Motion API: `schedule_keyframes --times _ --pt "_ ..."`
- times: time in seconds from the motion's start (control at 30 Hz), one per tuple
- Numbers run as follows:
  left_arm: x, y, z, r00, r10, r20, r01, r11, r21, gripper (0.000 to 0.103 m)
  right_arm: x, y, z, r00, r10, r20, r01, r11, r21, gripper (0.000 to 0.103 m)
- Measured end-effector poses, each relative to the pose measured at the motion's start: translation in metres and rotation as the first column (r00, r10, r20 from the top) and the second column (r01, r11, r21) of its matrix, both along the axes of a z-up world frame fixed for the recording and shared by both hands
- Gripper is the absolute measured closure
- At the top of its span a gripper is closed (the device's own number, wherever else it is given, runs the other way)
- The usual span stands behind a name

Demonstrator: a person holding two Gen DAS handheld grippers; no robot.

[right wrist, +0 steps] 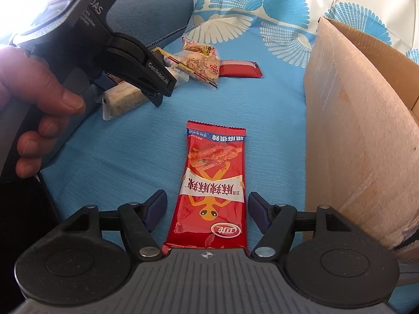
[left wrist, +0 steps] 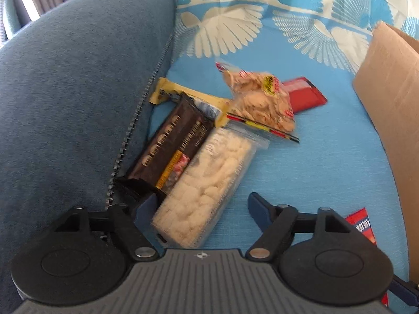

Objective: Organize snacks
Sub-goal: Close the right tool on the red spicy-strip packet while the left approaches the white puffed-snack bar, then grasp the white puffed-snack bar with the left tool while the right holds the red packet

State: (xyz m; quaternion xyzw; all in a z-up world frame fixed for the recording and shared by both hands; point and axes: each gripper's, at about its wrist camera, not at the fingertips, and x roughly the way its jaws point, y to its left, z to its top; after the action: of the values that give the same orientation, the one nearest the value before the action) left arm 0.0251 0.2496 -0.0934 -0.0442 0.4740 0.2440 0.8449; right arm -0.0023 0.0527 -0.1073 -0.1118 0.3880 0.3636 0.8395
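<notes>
My left gripper point(left wrist: 199, 204) is wide open, holding nothing; clear pack of white puffed snacks point(left wrist: 209, 180) lies between its fingers, left finger point(left wrist: 145, 206) right at the pack's edge. Dark choc-style pack point(left wrist: 170, 146) sits next to it by the blue sofa cushion point(left wrist: 73, 91), w/ peanut bag point(left wrist: 262, 99) & red pack point(left wrist: 306, 94) beyond. My right gripper point(right wrist: 208, 209) is open too, empty, straddling the red spicy-strip packet point(right wrist: 213, 183) flat on the blue cloth point(right wrist: 117, 144). Cardboard box point(right wrist: 361, 130) stands just beside, on the right.

yellow packet point(left wrist: 167, 89): mostly hidden | cardboard box point(right wrist: 361, 120): cut off by edge
</notes>
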Motion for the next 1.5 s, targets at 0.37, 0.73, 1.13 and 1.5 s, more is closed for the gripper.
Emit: schedule_keyframes --times 0.37,0.73,1.13,1.5 --pt "-0.006 0.004 0.004 0.999 0.012 0.048 -0.01 0.999 -0.043 0.025 -0.002 -0.002 -0.001 1.0 0.01 0.012 -0.01 1.0 0.004 0.037" --pt "-0.026 0.01 0.019 0.997 -0.004 0.072 0.019 0.979 -0.204 0.063 -0.004 -0.004 0.0 0.999 0.022 0.032 -0.023 1.0 0.014 0.051" --pt "-0.049 -0.008 0.019 0.995 -0.076 -0.07 0.045 0.929 -0.367 0.06 -0.002 -0.001 0.0 1.0 0.007 0.018 -0.007 1.0 0.012 0.046" --pt "-0.039 -0.014 0.013 0.991 -0.094 -0.091 0.058 0.936 -0.346 0.051 0.006 0.001 -0.001 1.0 -0.014 0.013 0.013 1.0 0.017 0.038"
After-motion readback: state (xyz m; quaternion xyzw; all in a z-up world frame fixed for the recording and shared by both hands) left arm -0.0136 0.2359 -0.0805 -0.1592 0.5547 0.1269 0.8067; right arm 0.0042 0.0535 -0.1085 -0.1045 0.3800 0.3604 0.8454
